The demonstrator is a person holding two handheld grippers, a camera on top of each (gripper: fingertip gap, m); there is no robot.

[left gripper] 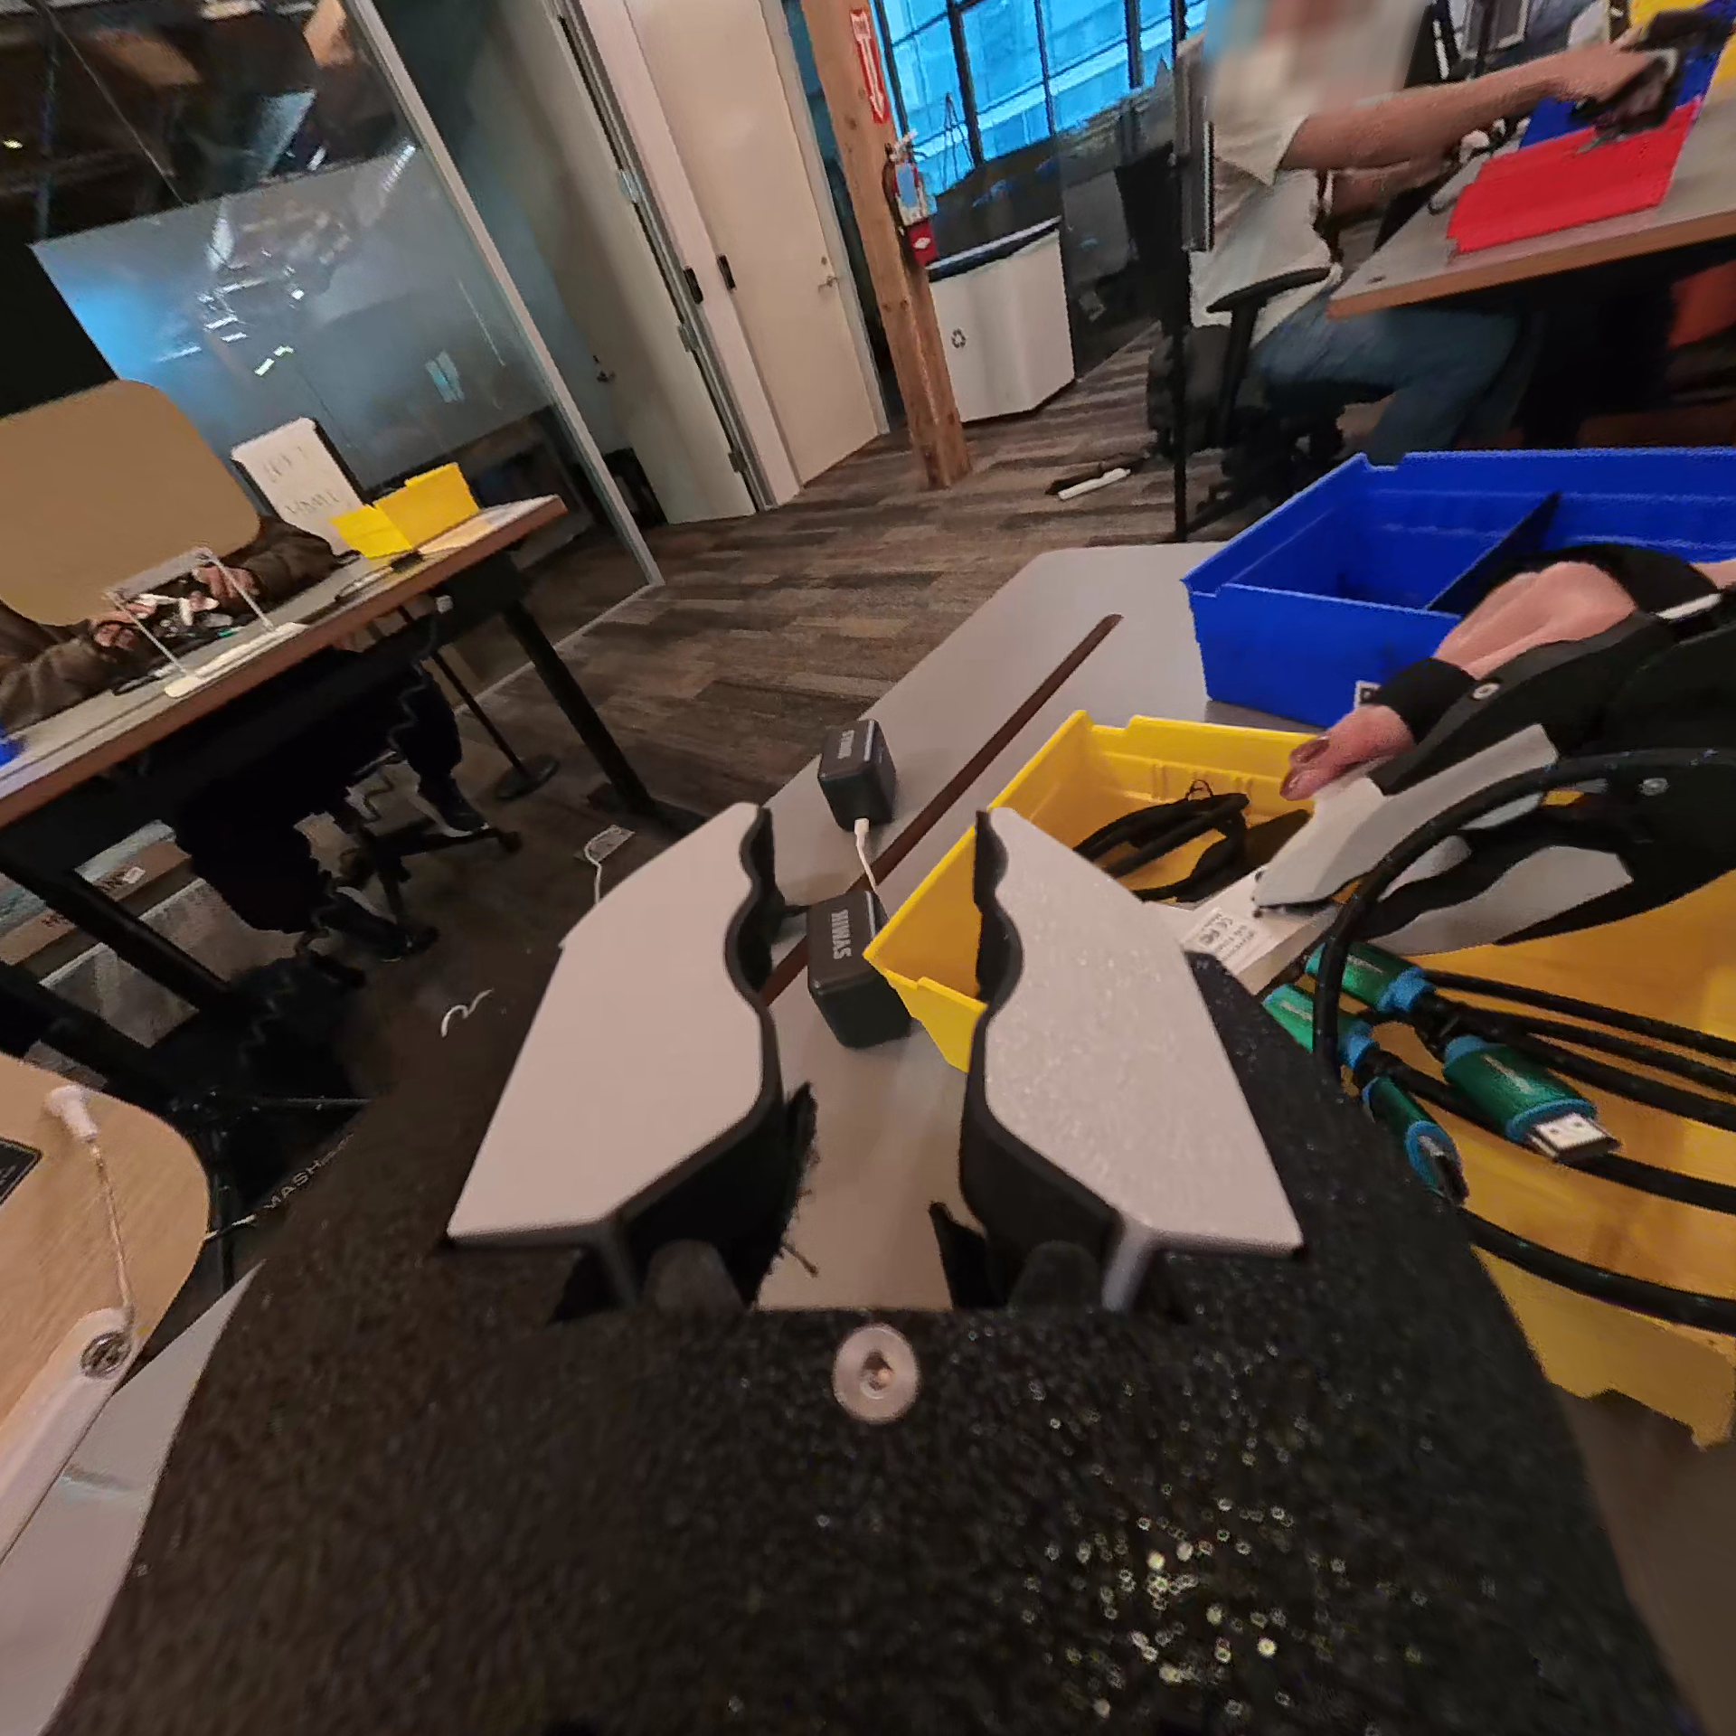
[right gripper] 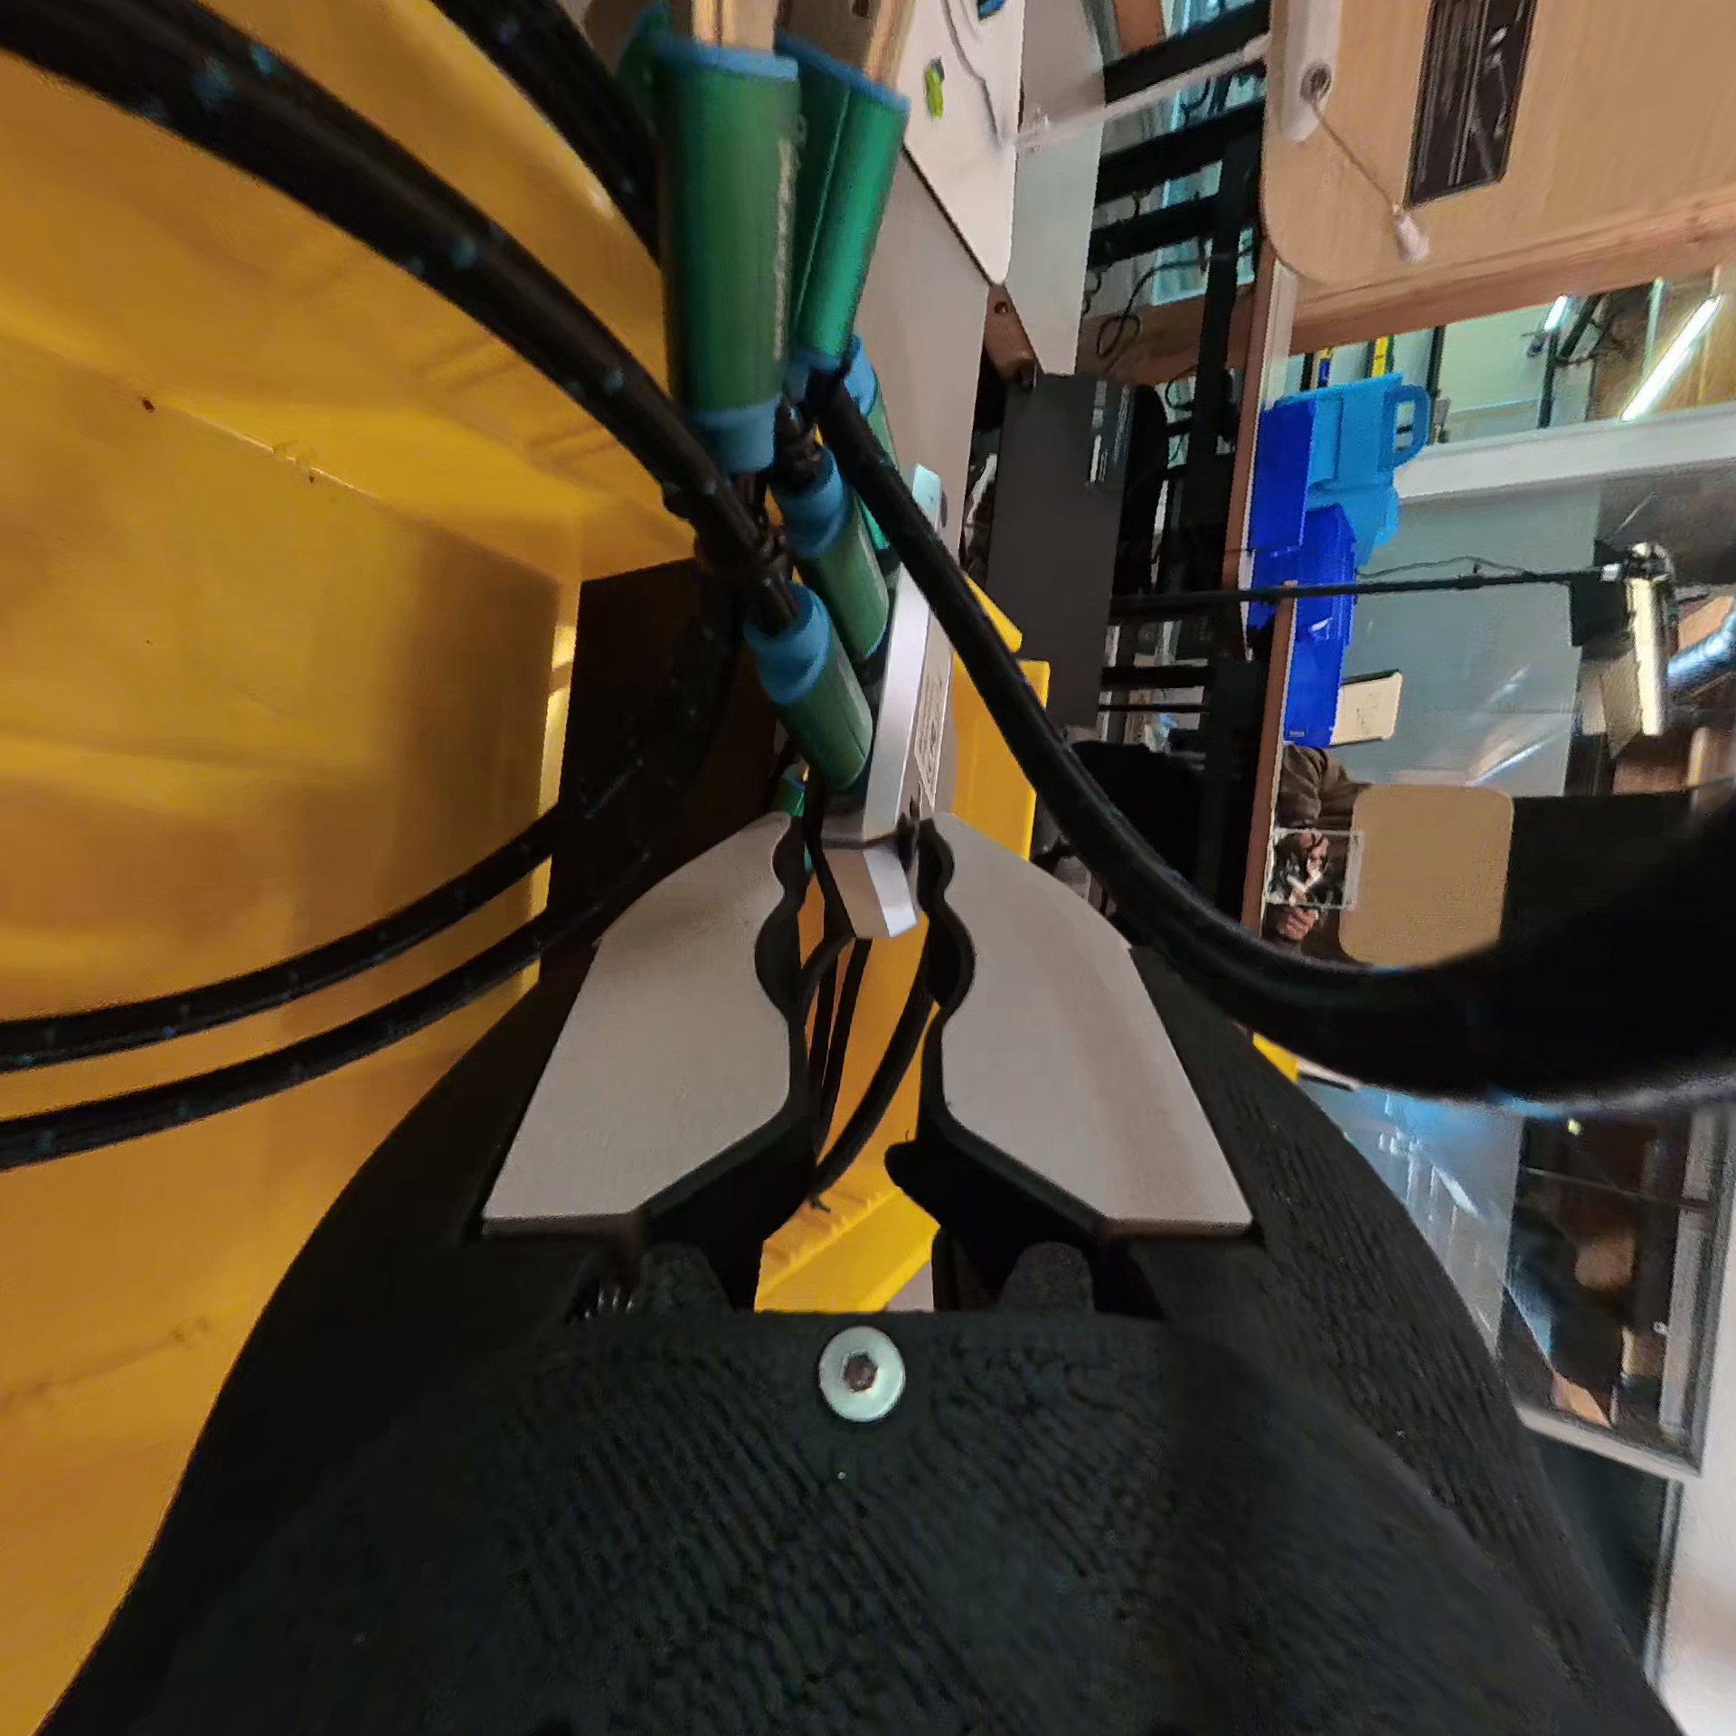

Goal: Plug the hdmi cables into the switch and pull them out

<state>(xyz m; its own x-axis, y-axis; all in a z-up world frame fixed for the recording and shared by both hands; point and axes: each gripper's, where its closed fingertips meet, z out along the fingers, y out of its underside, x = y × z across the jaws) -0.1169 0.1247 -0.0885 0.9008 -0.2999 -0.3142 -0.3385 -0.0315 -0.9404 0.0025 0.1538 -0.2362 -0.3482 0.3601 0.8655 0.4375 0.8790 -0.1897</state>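
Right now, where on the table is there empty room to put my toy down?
Free: the grey table left of the blue bin, beyond the farther black charger. Crowded: the yellow bin holds black cords, and green-plug cables pile up beside it.

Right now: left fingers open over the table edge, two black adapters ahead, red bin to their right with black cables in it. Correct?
Nearly. The bin is yellow, not red; the left wrist view shows it. The rest holds: left gripper has its fingers open with nothing between them, two black adapters ahead on the table, black cables in the bin.
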